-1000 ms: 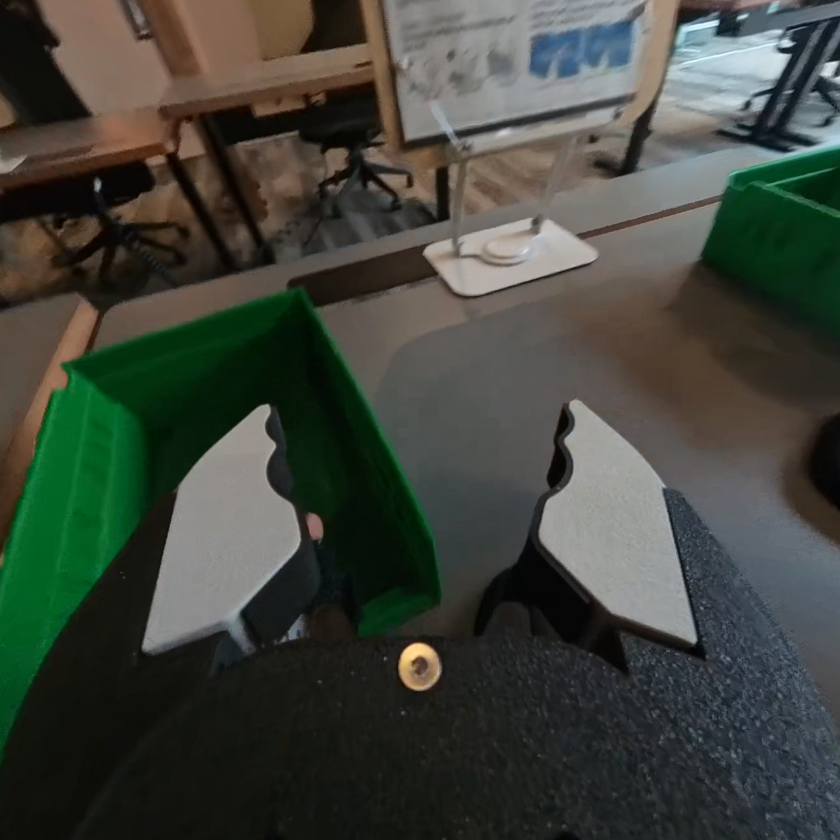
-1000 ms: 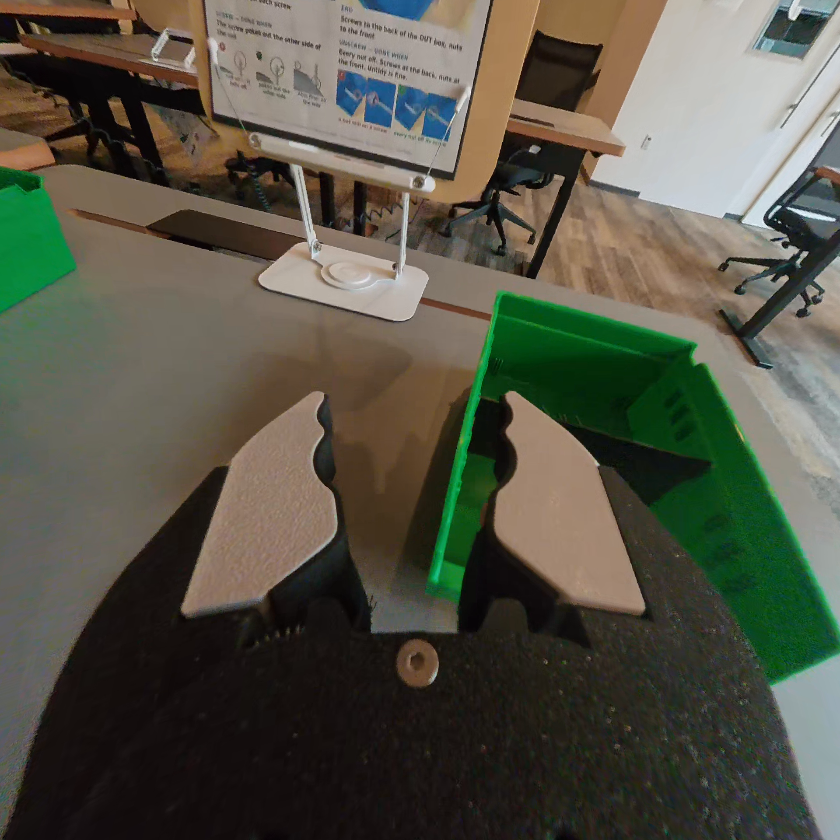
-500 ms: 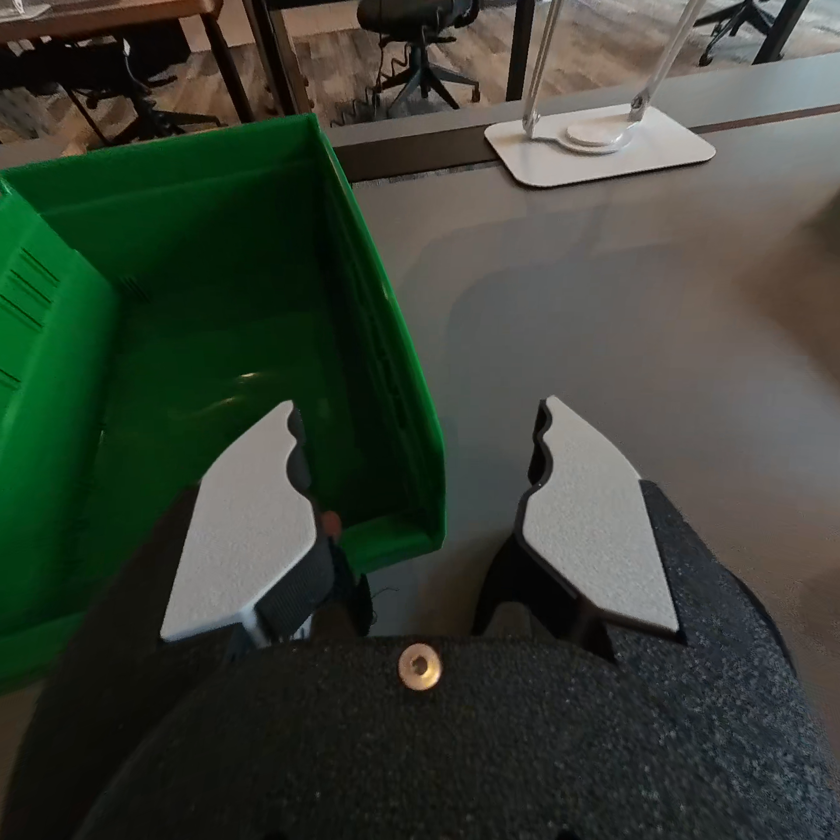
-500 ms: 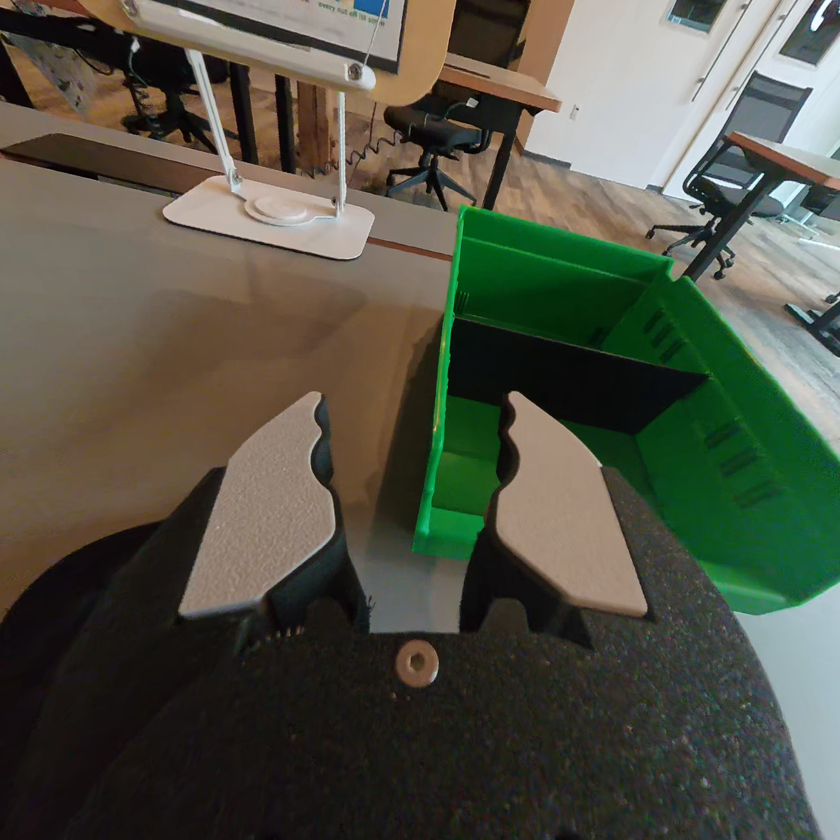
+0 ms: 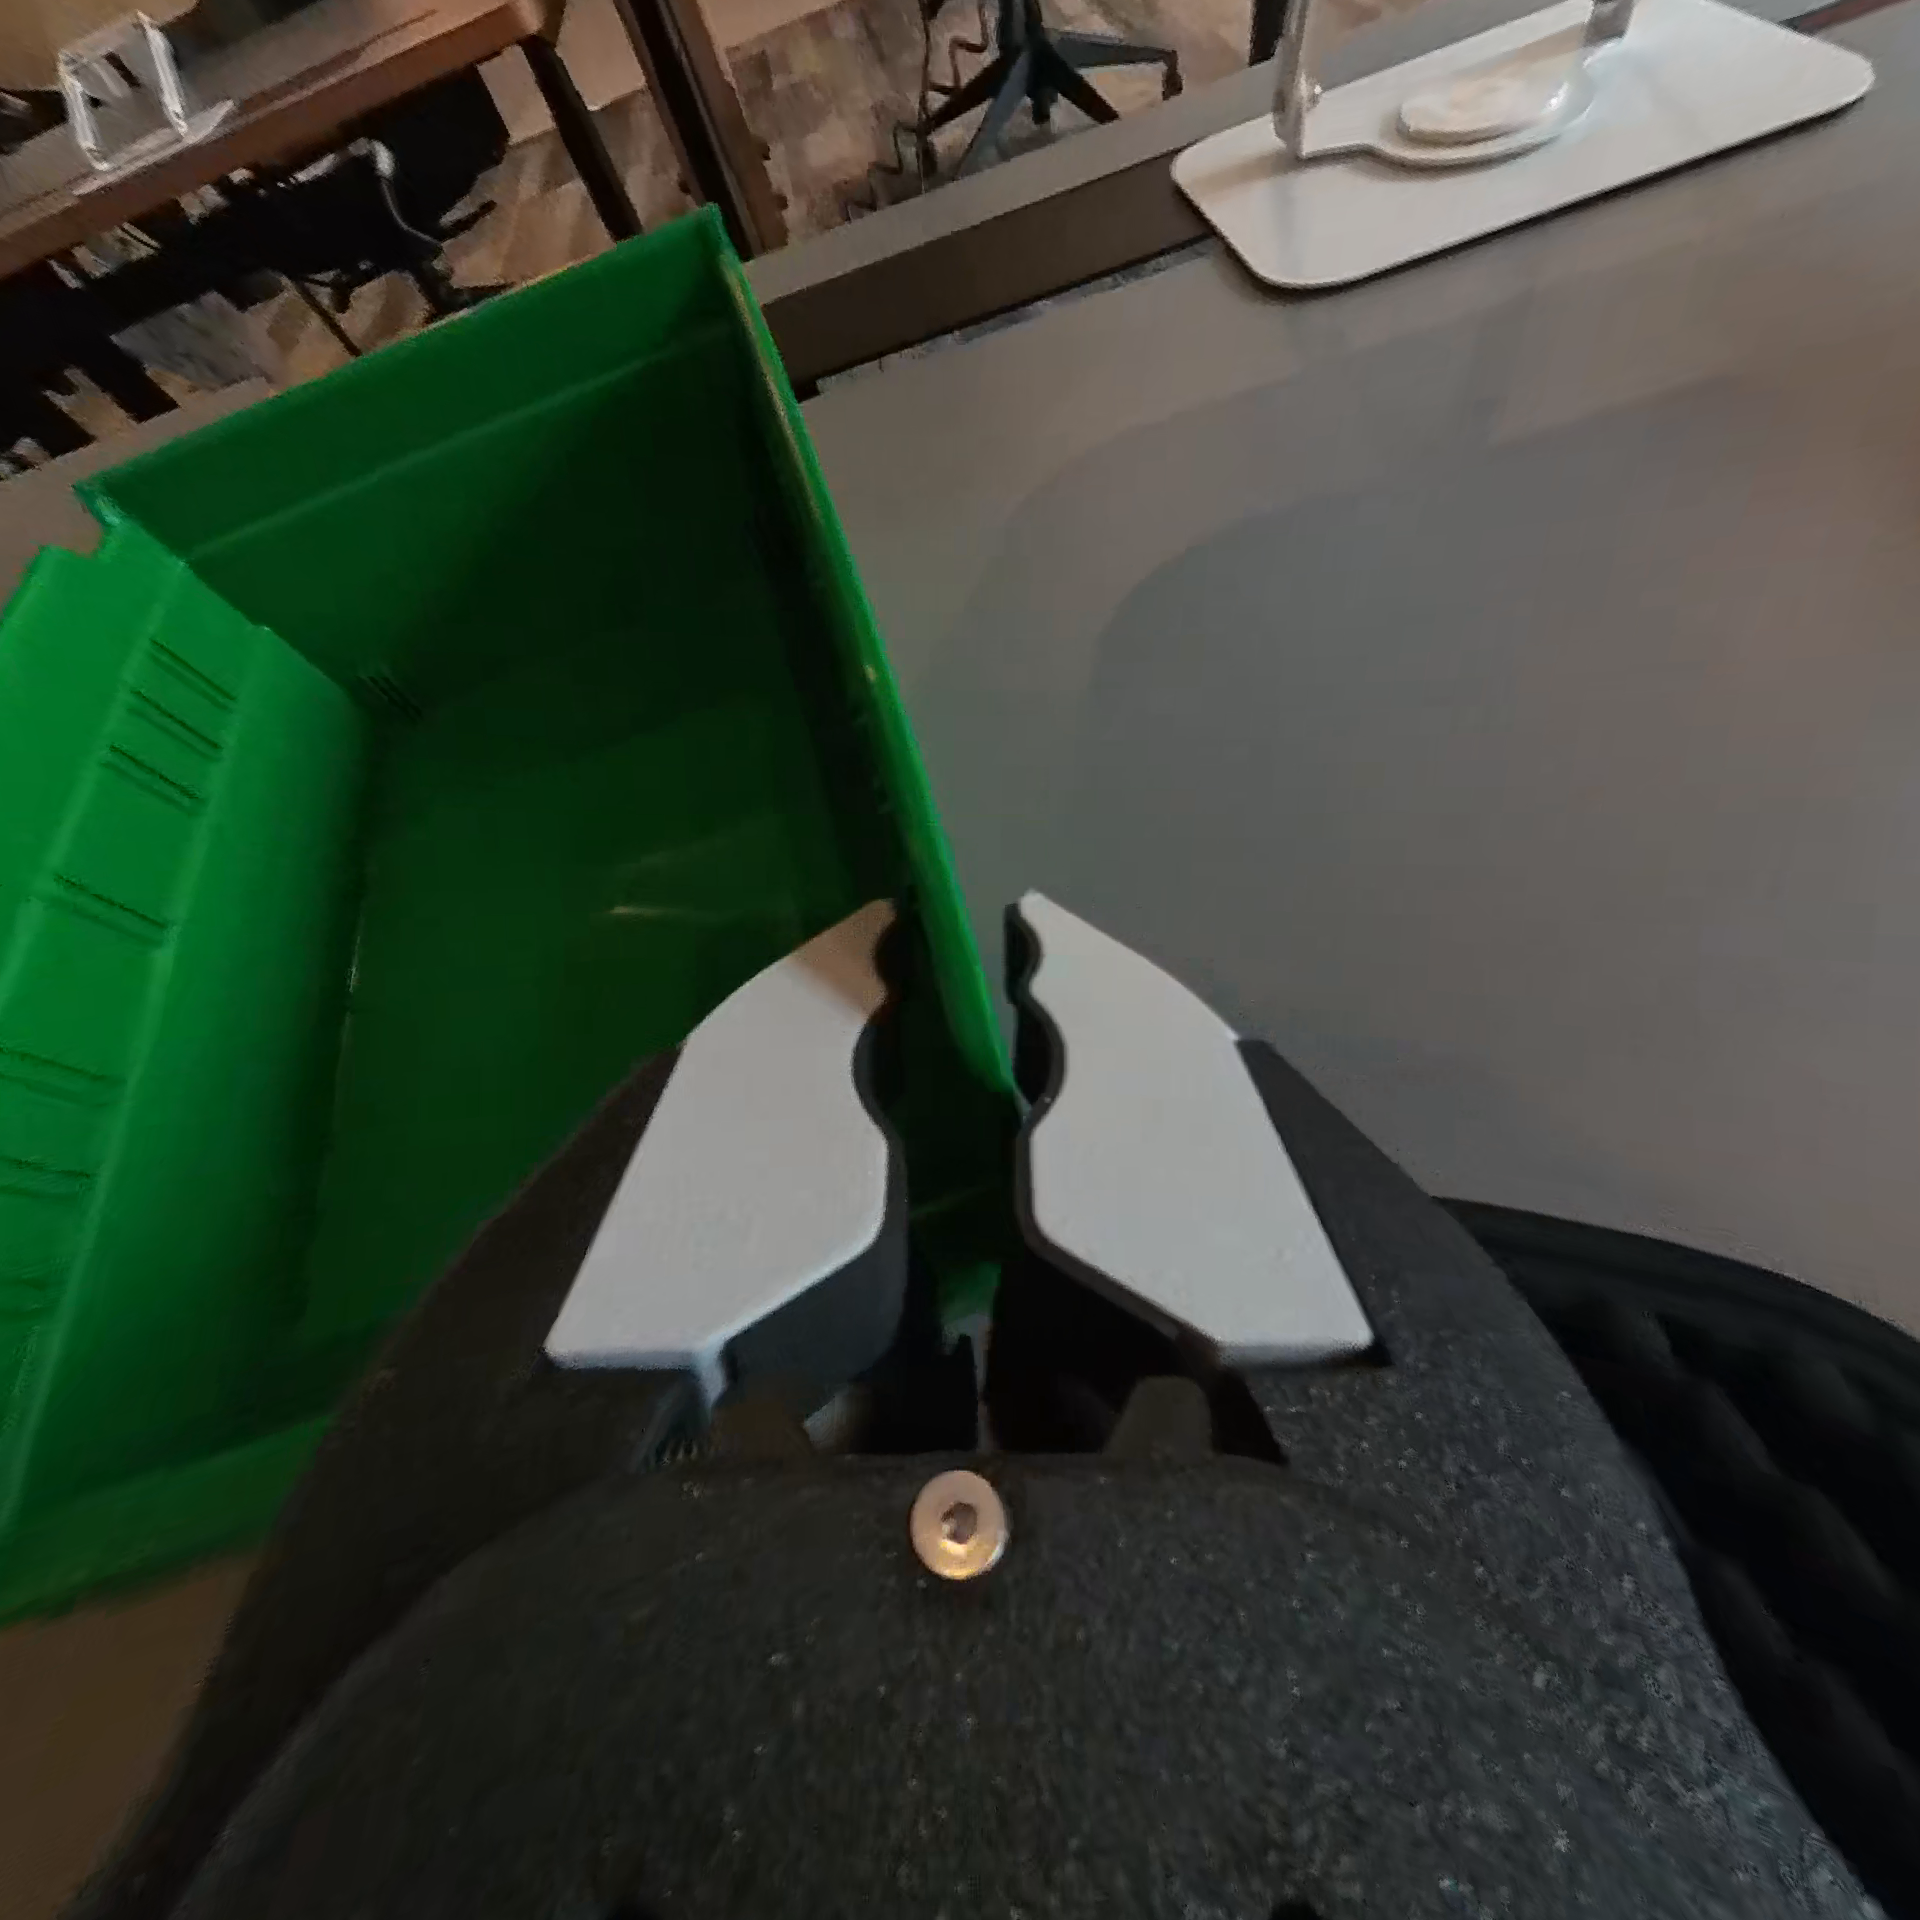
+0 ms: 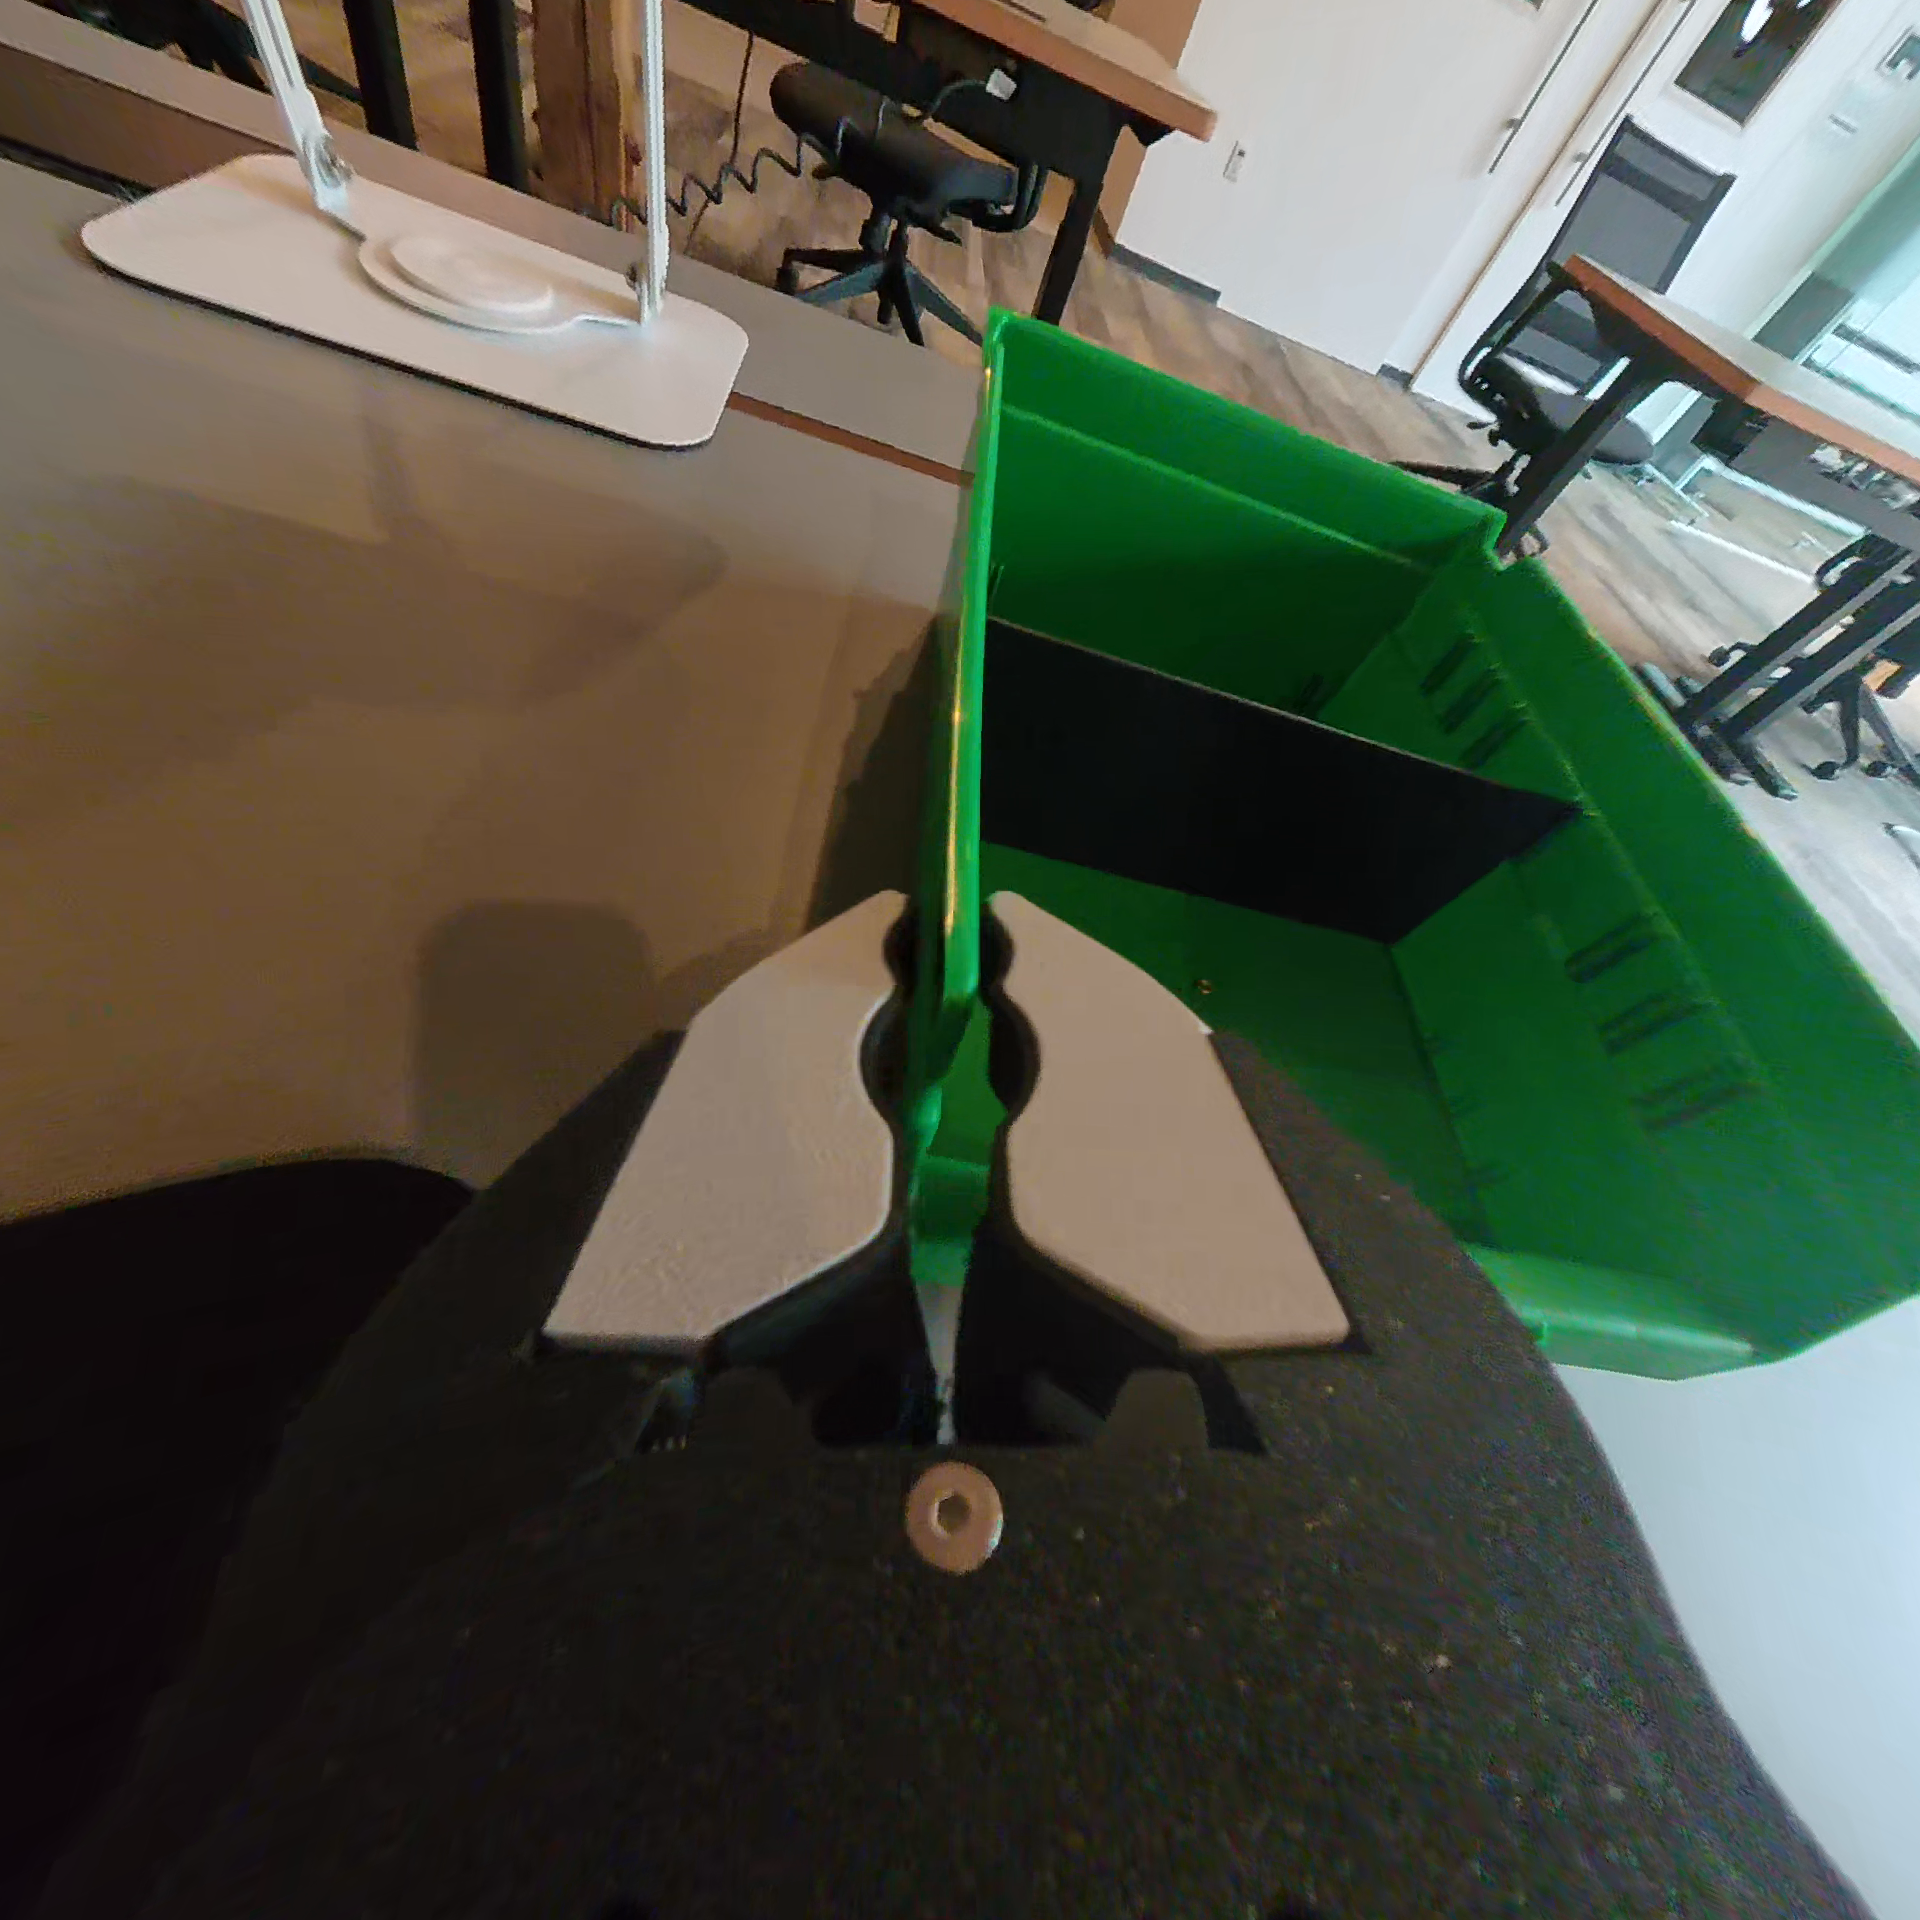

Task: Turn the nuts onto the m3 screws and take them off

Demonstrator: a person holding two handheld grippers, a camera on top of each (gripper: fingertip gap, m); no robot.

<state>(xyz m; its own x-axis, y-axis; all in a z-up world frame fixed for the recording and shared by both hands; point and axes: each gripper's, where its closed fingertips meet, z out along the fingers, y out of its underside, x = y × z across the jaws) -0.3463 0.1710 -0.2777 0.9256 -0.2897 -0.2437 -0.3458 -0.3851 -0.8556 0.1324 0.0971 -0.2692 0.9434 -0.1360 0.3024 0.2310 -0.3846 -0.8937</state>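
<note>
My left gripper [image 5: 951, 997] straddles the near right wall of its green bin [image 5: 540, 644], one finger inside, one outside, jaws nearly closed on the wall. My right gripper [image 6: 948, 987] clamps the left wall of the divided green bin [image 6: 1558, 727], pads pressing both faces.

Both bins [image 5: 436, 644] [image 6: 1558, 935] are glossy green plastic; the tabletop [image 5: 1455, 644] is smooth, matt grey; claw fingers [image 6: 748, 1143] look grainy, matt pale grey.
</note>
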